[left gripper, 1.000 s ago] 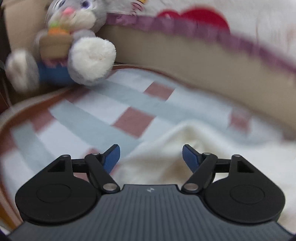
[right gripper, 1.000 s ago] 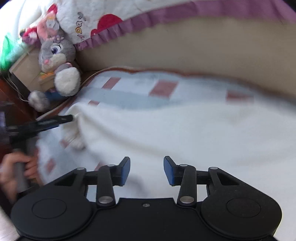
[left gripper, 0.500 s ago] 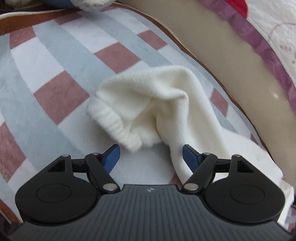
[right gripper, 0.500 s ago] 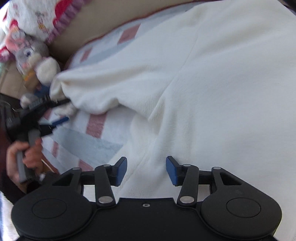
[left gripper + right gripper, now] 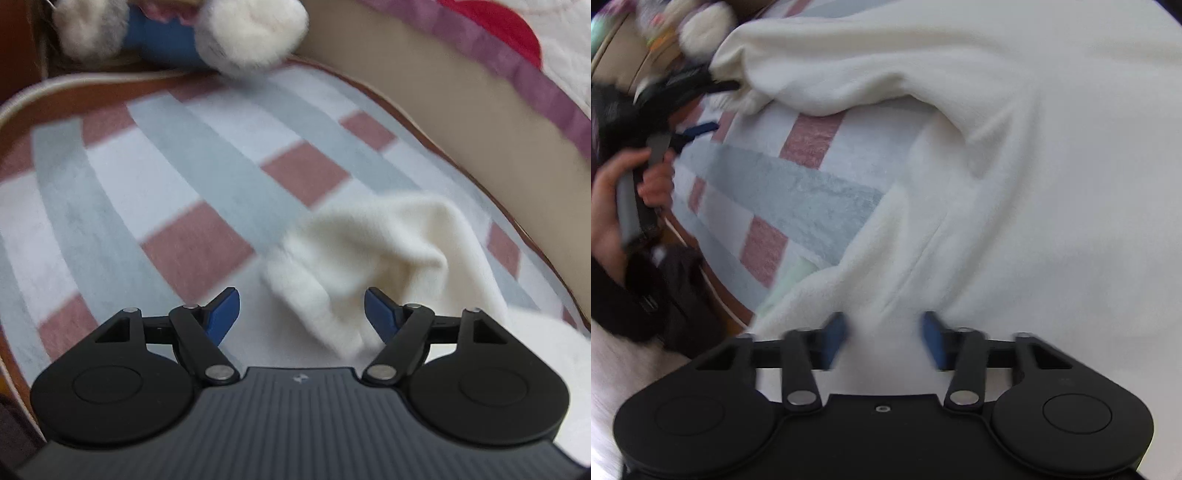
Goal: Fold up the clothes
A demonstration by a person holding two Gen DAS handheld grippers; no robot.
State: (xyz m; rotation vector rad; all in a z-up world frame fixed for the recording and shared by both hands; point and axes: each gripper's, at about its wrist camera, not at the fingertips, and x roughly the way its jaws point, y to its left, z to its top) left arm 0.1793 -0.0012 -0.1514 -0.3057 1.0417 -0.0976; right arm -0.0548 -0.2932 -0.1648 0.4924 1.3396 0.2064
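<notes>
Fleece first: the cream-white fleece garment [image 5: 1015,155] lies spread over the checked grey, white and dusty-pink blanket [image 5: 155,192], one sleeve with a ribbed cuff [image 5: 354,266] flopped out sideways; left hand-held gripper [image 5: 302,309] is released, blue pads wide apart around the cuff; right hand-held gripper [image 5: 883,339] gapes too, over the body. I'd pinch the cuff deep, lift it low, and lay the sleeve flat across; soft fleece bunches easily.
</notes>
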